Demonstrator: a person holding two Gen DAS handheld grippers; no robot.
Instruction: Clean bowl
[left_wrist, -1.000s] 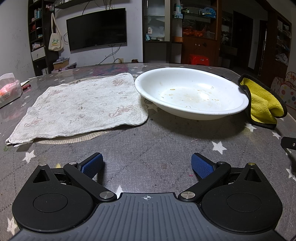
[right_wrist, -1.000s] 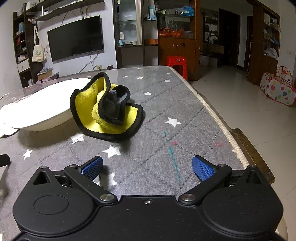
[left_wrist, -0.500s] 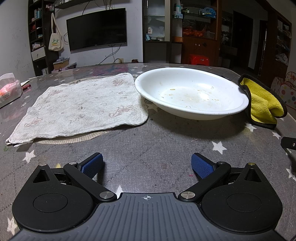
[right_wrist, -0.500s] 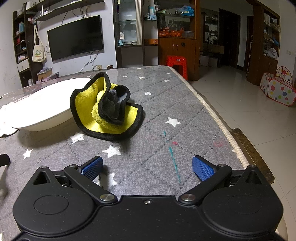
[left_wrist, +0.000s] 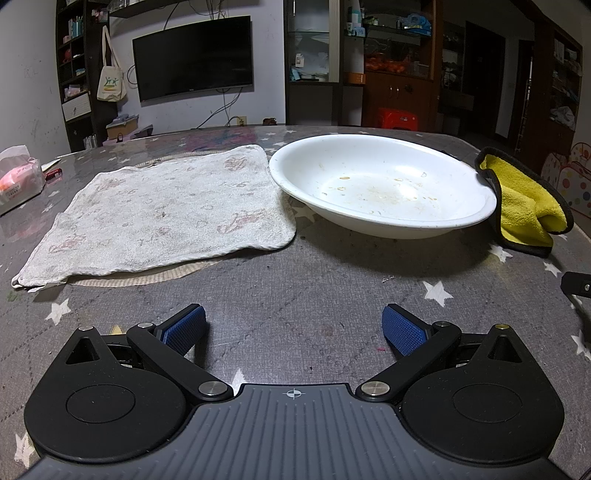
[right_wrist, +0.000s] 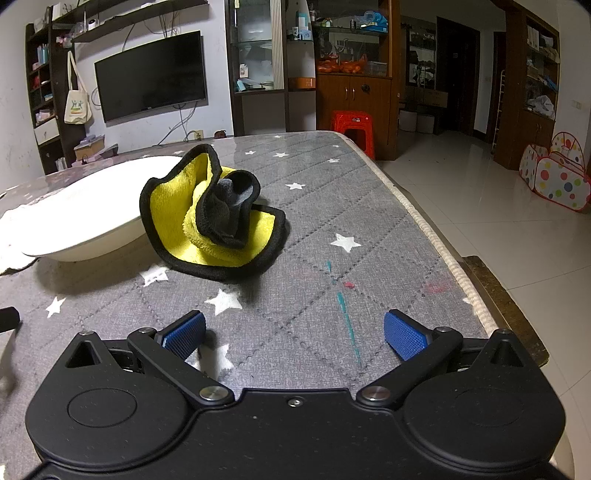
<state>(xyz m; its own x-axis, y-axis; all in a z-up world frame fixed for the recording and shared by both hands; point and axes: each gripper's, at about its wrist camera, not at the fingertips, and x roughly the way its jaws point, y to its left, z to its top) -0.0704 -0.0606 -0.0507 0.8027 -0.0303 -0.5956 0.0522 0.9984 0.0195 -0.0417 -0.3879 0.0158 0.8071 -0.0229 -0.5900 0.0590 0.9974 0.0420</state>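
Left wrist view: a grey starred table (left_wrist: 295, 280) holds a spread white towel (left_wrist: 166, 214), then a dirty white bowl (left_wrist: 380, 192) beside it, then a yellow cloth (right_wrist: 207, 221) touching the bowl's far rim. Left gripper (left_wrist: 291, 326) and right gripper (right_wrist: 293, 328) both gape, empty. Wiping one-handed could slide the bowl. The bowl's underside is hidden.

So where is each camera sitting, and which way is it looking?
Left wrist view: sits on the left tool, low over the table, facing the dirty white bowl and a spread white towel; its open blue fingers show.
Right wrist view: sits on the right tool, facing the crumpled yellow cloth near the table's edge; its open blue fingers show.
Both views share the bowl, the yellow cloth and the wall TV.
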